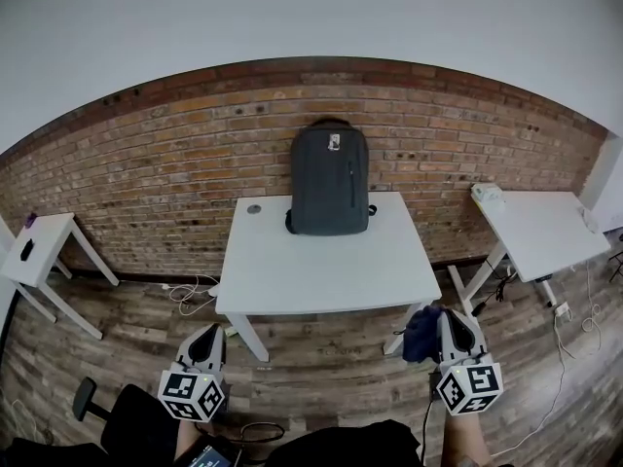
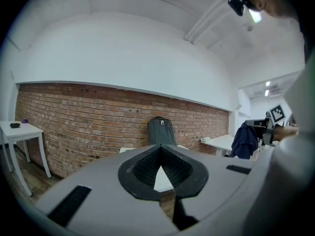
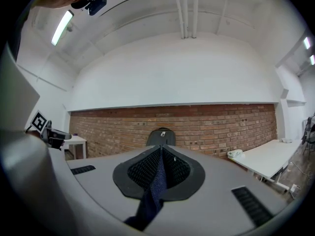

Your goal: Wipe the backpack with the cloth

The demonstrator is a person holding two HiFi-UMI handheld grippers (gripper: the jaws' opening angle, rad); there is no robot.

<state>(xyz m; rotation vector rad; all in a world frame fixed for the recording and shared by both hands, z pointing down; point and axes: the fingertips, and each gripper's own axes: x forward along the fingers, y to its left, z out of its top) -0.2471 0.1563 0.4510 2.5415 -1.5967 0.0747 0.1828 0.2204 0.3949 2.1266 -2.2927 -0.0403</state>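
Observation:
A dark grey backpack [image 1: 330,177] stands upright against the brick wall at the back of a white table [image 1: 321,270]. It also shows far off in the left gripper view as the backpack [image 2: 161,131] and in the right gripper view as the backpack [image 3: 161,136]. My right gripper [image 1: 451,325] is held low in front of the table's right corner, shut on a dark blue cloth [image 1: 421,333] that hangs from its jaws; the cloth [image 3: 153,191] runs between them. My left gripper [image 1: 207,341] is shut and empty, in front of the table's left corner.
A small round object [image 1: 254,208] lies on the table's back left. A white side table [image 1: 39,251] stands at the left, another white table [image 1: 541,230] at the right. Cables [image 1: 187,293] trail on the wood floor. A chair base [image 1: 86,398] sits at lower left.

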